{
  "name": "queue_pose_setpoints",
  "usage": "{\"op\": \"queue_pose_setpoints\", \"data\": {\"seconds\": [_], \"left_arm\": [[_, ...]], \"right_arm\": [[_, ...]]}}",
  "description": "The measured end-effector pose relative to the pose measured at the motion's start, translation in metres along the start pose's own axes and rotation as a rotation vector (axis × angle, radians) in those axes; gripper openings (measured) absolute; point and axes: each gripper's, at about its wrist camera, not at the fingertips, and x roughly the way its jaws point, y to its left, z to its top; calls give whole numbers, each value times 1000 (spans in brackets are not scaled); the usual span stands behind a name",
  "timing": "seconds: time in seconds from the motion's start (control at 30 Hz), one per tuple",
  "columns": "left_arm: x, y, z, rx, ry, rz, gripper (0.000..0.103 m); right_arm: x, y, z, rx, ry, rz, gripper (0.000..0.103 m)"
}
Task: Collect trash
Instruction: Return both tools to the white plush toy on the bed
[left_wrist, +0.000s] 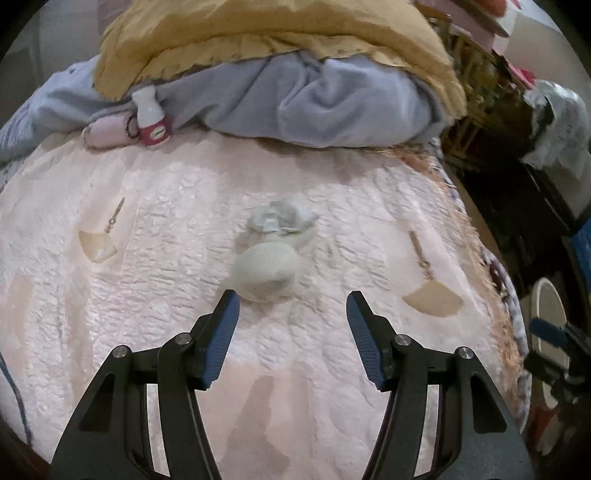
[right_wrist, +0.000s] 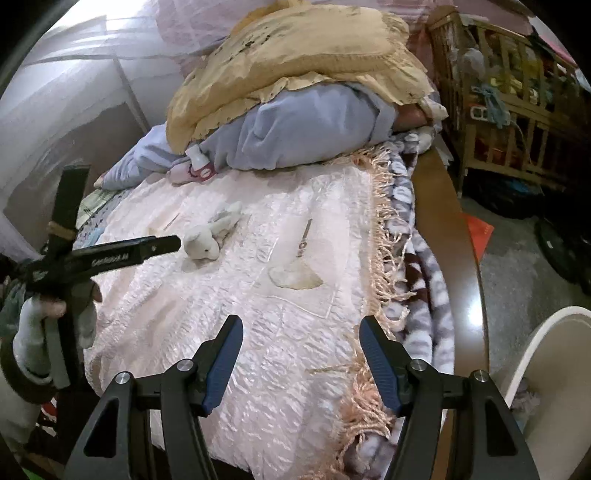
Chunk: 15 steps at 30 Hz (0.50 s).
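Observation:
A crumpled white tissue wad (left_wrist: 267, 271) lies on the pink bedspread (left_wrist: 147, 295), with a smaller crumpled grey-white piece (left_wrist: 280, 219) just behind it. My left gripper (left_wrist: 291, 306) is open and empty, hovering just short of the wad. In the right wrist view the wad (right_wrist: 207, 242) lies mid-bed, with the left gripper's finger (right_wrist: 162, 245) beside it. A small white bottle with a red label (left_wrist: 151, 118) stands against the bedding at the back; it also shows in the right wrist view (right_wrist: 201, 166). My right gripper (right_wrist: 301, 332) is open and empty above the bed's near right edge.
Yellow pillow (right_wrist: 295, 59) on a blue blanket (right_wrist: 295, 133) is piled at the bed's head. A wooden crib (right_wrist: 517, 110) stands to the right. A white bin (right_wrist: 554, 376) stands on the floor at lower right. A fringe (right_wrist: 384, 258) runs along the bed's right edge.

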Motion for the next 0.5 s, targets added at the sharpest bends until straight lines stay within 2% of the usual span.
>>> {"op": "queue_pose_setpoints", "data": {"seconds": [0.33,0.5], "left_arm": [[18,6,9,-9,-2,17,59],[26,11,10,-13,-6,17,59]], "right_arm": [[15,-3,-1,18,28,9,65],[28,3,20,8,23,30,65]]}}
